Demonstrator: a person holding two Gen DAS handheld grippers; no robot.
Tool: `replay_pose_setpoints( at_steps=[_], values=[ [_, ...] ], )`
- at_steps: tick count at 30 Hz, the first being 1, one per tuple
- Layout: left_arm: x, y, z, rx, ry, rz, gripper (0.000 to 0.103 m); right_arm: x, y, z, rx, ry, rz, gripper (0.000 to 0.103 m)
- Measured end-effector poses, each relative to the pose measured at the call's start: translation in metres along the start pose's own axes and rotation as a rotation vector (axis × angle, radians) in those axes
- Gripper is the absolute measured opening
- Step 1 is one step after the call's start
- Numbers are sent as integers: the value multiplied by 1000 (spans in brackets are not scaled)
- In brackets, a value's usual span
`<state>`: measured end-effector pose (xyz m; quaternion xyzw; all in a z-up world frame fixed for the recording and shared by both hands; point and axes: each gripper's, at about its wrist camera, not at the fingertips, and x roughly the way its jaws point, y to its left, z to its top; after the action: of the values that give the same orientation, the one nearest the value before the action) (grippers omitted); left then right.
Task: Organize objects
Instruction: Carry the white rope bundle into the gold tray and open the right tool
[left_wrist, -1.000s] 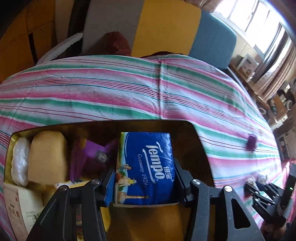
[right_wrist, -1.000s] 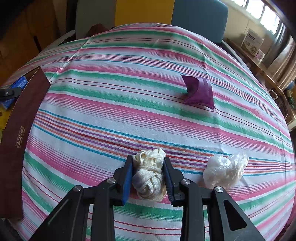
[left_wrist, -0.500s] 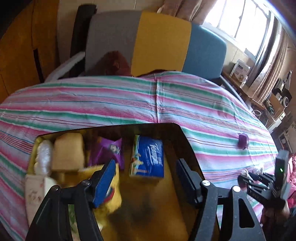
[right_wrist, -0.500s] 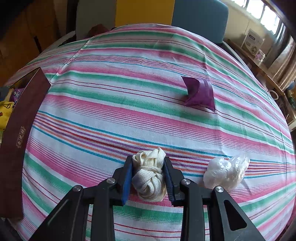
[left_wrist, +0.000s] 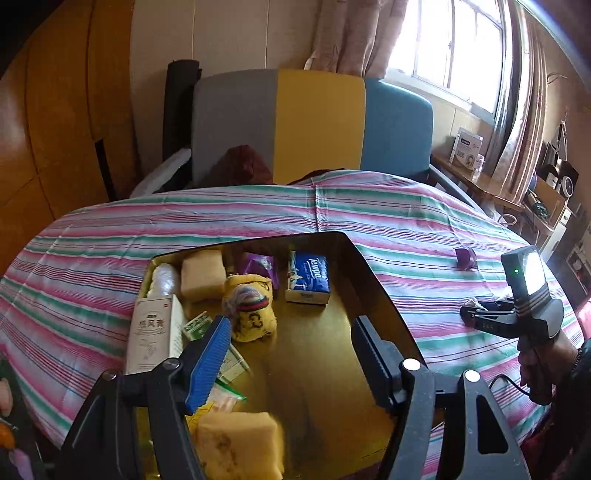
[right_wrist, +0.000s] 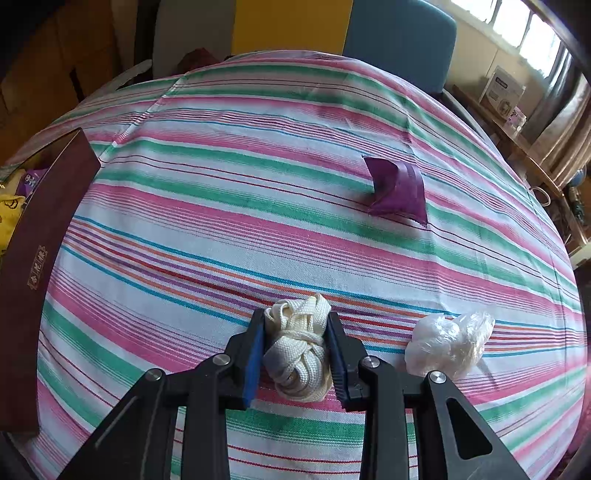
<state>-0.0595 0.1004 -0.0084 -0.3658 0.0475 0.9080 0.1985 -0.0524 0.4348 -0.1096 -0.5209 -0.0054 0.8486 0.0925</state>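
Sorting in progress on striped-cloth table: one gripper empty, one gripping.
Left gripper hangs above the dark, gold-lined open box, fingers spread wide with nothing between them; the blue Tempo tissue pack lies inside the box toward its far wall, beside a purple packet and a yellow cloth pouch. Right gripper has its fingers pressed onto a cream knotted cord bundle resting on the cloth. Crumpled clear plastic bag lies just beside it; a purple folded pouch sits well apart, farther back.
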Motion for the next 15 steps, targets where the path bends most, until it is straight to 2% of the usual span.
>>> replay_pose_setpoints(
  at_steps=[15],
  values=[
    [-16, 13, -20, -24, 7, 15, 69, 0, 3, -1, -25, -19, -30, 31]
  ],
)
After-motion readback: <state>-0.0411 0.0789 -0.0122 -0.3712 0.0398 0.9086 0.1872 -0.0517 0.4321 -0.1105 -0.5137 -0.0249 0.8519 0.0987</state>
